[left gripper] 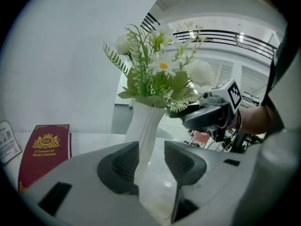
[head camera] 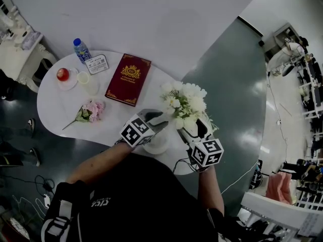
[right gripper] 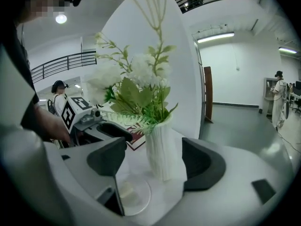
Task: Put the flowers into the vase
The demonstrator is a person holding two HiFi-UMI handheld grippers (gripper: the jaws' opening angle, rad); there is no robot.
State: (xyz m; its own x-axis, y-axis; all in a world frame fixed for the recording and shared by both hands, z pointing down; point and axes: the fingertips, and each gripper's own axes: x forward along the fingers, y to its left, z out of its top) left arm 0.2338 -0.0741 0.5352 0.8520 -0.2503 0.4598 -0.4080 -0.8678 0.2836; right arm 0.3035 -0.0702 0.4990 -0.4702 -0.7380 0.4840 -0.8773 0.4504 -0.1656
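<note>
A white ribbed vase [left gripper: 146,131] [right gripper: 162,149] stands near the front right edge of the white table [head camera: 60,105]. White flowers with green leaves [head camera: 185,102] [left gripper: 157,74] [right gripper: 136,86] sit in it. My left gripper [head camera: 162,117] [left gripper: 151,161] reaches in from the left with its jaws partly apart. The vase shows between them, with a gap at the right pad. My right gripper [head camera: 194,127] [right gripper: 153,161] comes from the right, open, with space on both sides of the vase. A pink flower bunch [head camera: 91,111] lies on the table to the left.
A red book [head camera: 128,78], a water bottle [head camera: 81,49], a card [head camera: 97,64], a cup [head camera: 90,83] and an apple on a small plate [head camera: 63,74] sit at the back. A round clear dish [head camera: 157,144] [right gripper: 134,194] lies in front of the vase, by the table's front edge.
</note>
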